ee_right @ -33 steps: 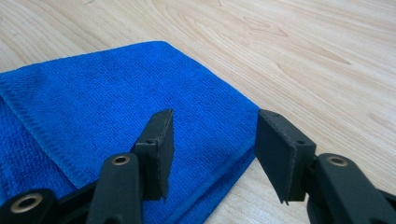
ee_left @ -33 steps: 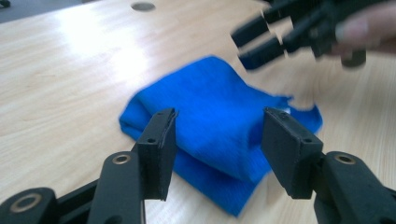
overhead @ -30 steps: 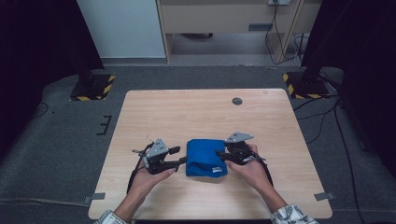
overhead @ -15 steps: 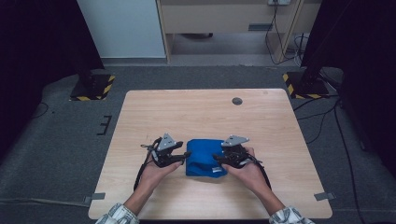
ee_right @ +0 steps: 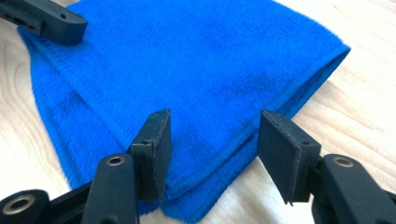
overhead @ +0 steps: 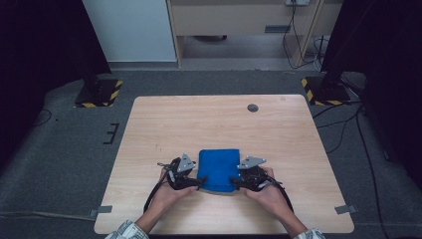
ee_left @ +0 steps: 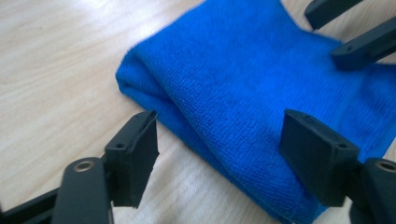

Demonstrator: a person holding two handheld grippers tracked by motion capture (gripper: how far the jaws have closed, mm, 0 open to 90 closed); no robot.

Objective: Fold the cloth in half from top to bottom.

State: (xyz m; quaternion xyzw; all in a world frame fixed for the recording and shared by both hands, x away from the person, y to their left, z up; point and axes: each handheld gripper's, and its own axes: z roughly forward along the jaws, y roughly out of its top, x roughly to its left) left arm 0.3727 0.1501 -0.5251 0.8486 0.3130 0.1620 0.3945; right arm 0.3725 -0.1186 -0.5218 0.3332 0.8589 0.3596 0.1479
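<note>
1 folded blue cloth, 2 grippers on its near corners, jaws open on both.

Cloth sits at table near-centre, roughly 6 o'clock from the dark round spot at the far edge. Left gripper at cloth's 8 o'clock, jaws just been opening, standing apart w/ the folded edge between them, pads not pressing. Right gripper at cloth's 4 o'clock, jaws also just opened a bit, astride the corner layers, no pinch. High view: hands cover the cloth's near edge, tips hard to make out. Layer count under the fold: can't tell. Both sleeves cut off at frame bottom.
</note>
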